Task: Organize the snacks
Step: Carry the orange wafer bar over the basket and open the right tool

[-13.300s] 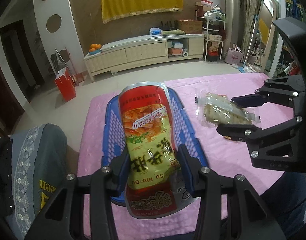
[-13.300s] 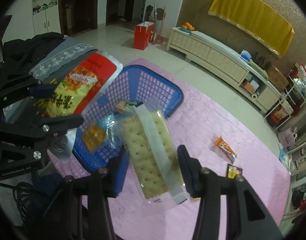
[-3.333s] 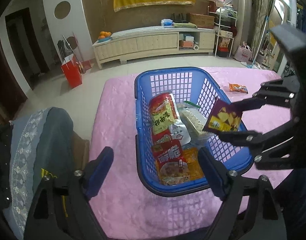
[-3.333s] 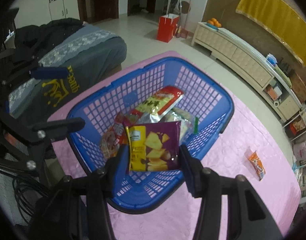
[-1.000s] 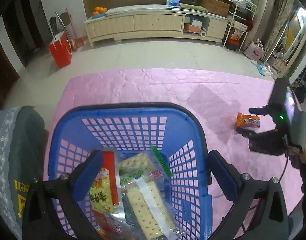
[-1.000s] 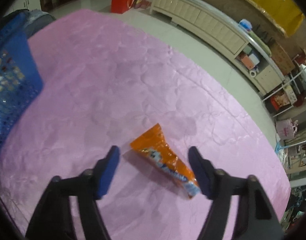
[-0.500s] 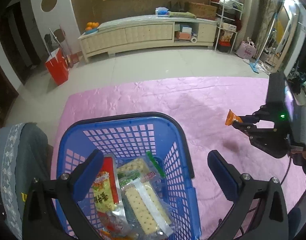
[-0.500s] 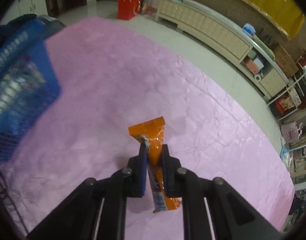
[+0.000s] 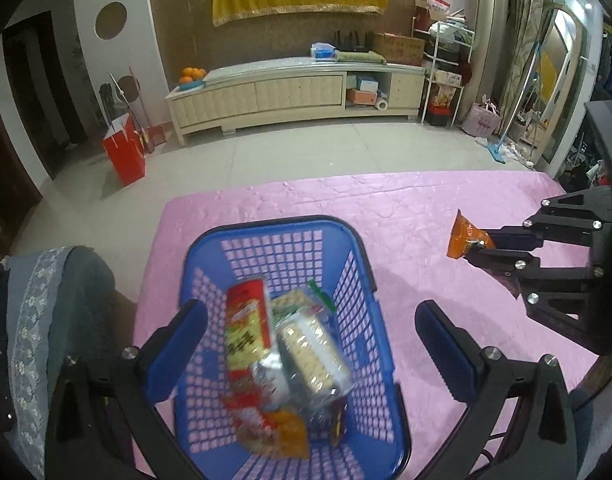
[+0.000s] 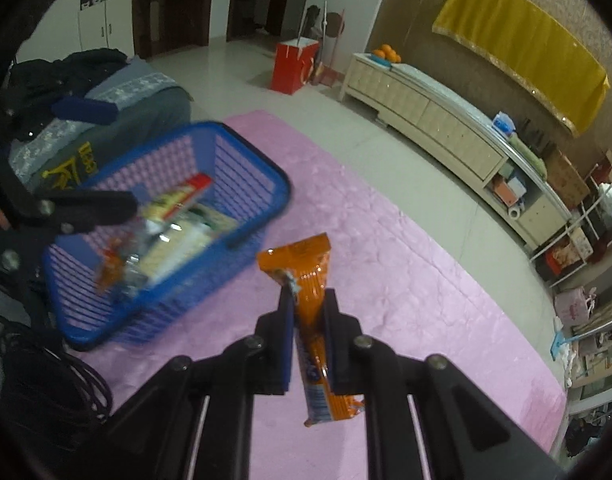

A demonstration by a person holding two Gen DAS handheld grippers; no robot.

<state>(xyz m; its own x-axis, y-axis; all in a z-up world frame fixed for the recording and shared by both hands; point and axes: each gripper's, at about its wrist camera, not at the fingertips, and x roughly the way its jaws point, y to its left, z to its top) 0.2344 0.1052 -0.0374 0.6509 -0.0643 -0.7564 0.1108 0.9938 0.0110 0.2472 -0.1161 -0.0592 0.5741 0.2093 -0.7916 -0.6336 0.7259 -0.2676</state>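
A blue plastic basket (image 9: 358,256) stands on the pink tablecloth (image 9: 406,208) and holds several snack packs, among them a red-and-yellow bag (image 9: 246,328) and a clear cracker pack (image 9: 312,346). My left gripper (image 9: 306,340) is open and empty, hovering over the basket. My right gripper (image 10: 308,304) is shut on an orange snack packet (image 10: 312,280), held above the cloth to the right of the basket (image 10: 250,168). The packet (image 9: 464,236) and right gripper (image 9: 476,246) also show in the left wrist view.
A grey jacket over a seat (image 9: 46,300) lies left of the table. Beyond the table's far edge is tiled floor with a red bag (image 9: 124,152) and a long cream cabinet (image 9: 290,92). A black cable (image 10: 62,384) hangs at the near left.
My right gripper closed on the orange packet, lifted it off the cloth and carried it left toward the basket. My left gripper stayed open over the basket, drawing back slightly.
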